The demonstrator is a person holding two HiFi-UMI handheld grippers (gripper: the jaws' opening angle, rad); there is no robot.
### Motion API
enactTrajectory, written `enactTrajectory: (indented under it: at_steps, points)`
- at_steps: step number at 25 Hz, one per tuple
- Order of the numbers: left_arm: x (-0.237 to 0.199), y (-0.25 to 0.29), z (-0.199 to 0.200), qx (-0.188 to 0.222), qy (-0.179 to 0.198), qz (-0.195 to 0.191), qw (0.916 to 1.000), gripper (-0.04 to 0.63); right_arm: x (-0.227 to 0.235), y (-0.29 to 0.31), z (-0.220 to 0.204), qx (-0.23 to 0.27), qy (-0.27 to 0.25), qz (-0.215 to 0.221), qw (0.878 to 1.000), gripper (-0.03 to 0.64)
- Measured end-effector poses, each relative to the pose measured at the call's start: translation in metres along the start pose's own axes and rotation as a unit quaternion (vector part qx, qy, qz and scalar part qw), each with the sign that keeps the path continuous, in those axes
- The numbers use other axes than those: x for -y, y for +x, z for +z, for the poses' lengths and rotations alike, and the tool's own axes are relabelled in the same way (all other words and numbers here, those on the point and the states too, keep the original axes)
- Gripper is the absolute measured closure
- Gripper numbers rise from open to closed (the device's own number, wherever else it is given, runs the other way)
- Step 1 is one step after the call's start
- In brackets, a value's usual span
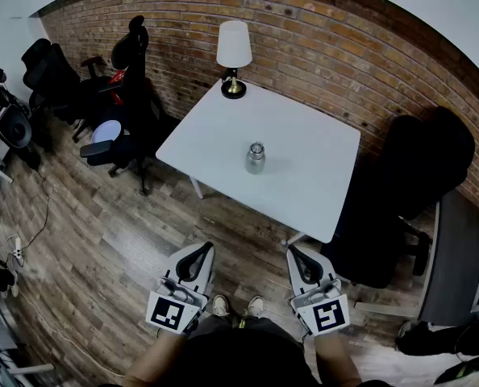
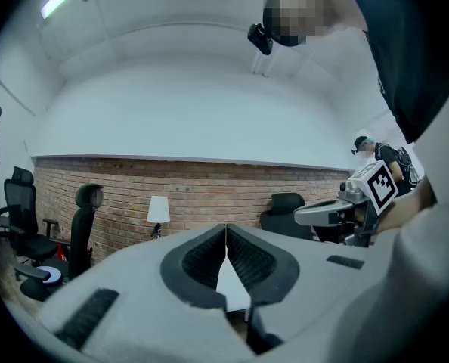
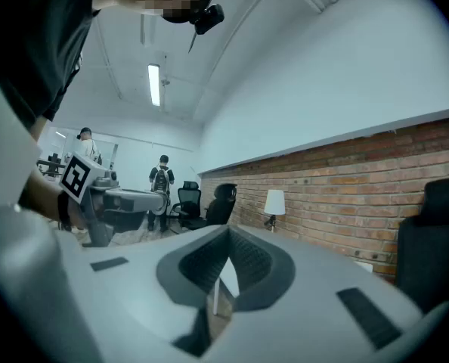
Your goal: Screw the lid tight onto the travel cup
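travel cup, well beyond hand-held grippers

Left tool: jaws closed, nothing between, held low at the person's front | Right tool: jaws closed, nothing between, level beside left | Both pointed forward.

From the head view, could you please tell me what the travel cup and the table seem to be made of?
Travel cup: probably metal, perhaps stainless steel; silvery grey with a soft sheen. Table: smooth matt white top, likely laminate or painted board; uniform colour, no grain.
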State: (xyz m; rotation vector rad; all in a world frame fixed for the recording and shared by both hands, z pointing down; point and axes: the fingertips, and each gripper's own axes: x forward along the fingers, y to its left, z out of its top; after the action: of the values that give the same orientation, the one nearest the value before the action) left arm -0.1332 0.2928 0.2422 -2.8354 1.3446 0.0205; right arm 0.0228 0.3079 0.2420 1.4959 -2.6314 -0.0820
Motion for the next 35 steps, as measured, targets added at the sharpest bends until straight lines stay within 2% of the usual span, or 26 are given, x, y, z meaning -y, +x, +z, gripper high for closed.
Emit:
enactTrajectory:
  at_steps: [3, 5, 9, 13, 17, 21, 24, 29, 34, 35]
  points:
    - [-0.001, -0.004, 0.001, 0.004, 0.006, 0.005, 1.0000, 0.569, -0.003, -0.002, 0.001, 0.003, -0.016, 0.004, 1.000, 0.604]
    - [-0.004, -0.005, 0.001, 0.005, 0.019, 0.008, 0.9998, 0.569, -0.006, -0.001, -0.001, -0.006, -0.012, 0.008, 1.000, 0.604]
    - [-0.009, -0.007, 0.002, 0.006, 0.023, 0.011, 0.9997, 0.569, -0.012, 0.004, -0.002, -0.011, -0.008, 0.016, 1.000, 0.604]
    - [-0.019, -0.016, -0.003, 0.007, 0.010, 0.008, 0.9999, 0.569, -0.020, 0.012, -0.002, 0.001, -0.003, 0.021, 1.000, 0.604]
    - [-0.026, -0.028, -0.013, -0.002, -0.016, -0.004, 0.9999, 0.569, -0.034, 0.012, -0.006, -0.020, -0.001, 0.006, 1.000, 0.604]
    - [-0.030, -0.024, -0.021, -0.008, -0.010, -0.018, 0.9998, 0.569, -0.037, 0.013, -0.018, -0.037, -0.001, -0.004, 0.999, 0.604]
    - [-0.028, -0.019, -0.023, -0.010, -0.025, -0.024, 0.9993, 0.569, -0.034, 0.015, -0.029, -0.051, 0.005, -0.007, 0.999, 0.604]
    - [-0.037, 0.000, -0.030, -0.008, -0.048, -0.011, 0.9988, 0.569, -0.016, 0.041, -0.039, -0.047, 0.008, 0.005, 0.999, 0.603]
    - [-0.050, 0.050, -0.030, 0.000, -0.012, -0.003, 0.9999, 0.569, 0.023, 0.085, -0.034, -0.034, -0.005, 0.033, 0.999, 0.603]
    - [-0.052, 0.063, -0.029, -0.002, -0.017, 0.000, 0.9999, 0.569, 0.034, 0.093, -0.034, -0.032, -0.003, 0.039, 0.999, 0.603]
